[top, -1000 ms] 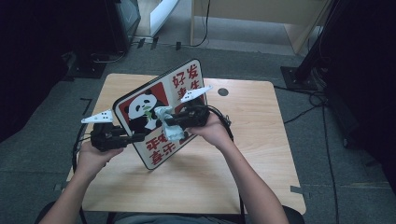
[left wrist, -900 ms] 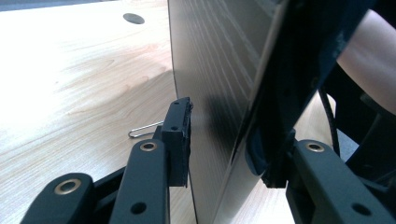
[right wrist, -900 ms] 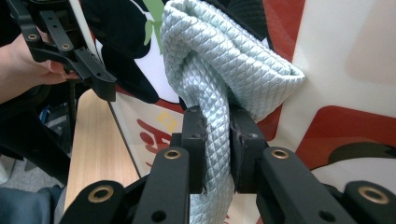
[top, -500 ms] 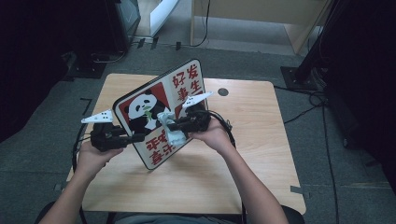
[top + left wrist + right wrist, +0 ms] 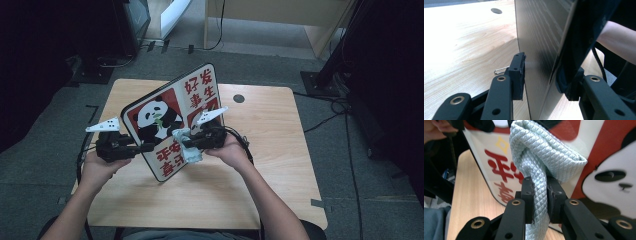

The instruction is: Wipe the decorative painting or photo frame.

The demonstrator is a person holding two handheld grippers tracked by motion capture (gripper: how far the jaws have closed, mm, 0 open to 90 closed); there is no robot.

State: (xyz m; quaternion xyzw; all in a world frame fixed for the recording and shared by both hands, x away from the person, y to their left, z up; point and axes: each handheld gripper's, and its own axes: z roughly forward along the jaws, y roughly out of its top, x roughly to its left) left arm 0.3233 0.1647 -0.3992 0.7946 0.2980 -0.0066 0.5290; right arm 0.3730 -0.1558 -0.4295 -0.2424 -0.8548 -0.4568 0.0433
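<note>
**Cloth Against the Panda Board**

Firmly pinched between the jaws of the right gripper (image 5: 540,202) was a pale green cloth (image 5: 541,157) with a quilted diamond weave. The two pads pressed it from either side, and its bunched fold bulged out above them against the printed face of the panda board (image 5: 614,170). In the high view the right gripper (image 5: 192,145) held that cloth (image 5: 187,145) at the lower middle of the board (image 5: 160,120), just by the red characters beneath the panda.

At the board's left edge, the jaws of the left gripper (image 5: 546,75) straddled the panel. They had just been opening a little, with the board's grey back (image 5: 541,37) between them. The left pad lay right against that back face; the right pad sat against the dark front side, though whether it pressed there could not be told. From above, the left gripper (image 5: 145,147) met the board's left rim, a hand (image 5: 97,162) wrapped round its body.

The board stood tilted on its lower edge near the middle of the wooden table (image 5: 280,165), its printed face turned toward the person. On the table behind the board lay a paper clip (image 5: 500,70), and farther off a round cable hole (image 5: 496,10) was cut in the tabletop.
</note>
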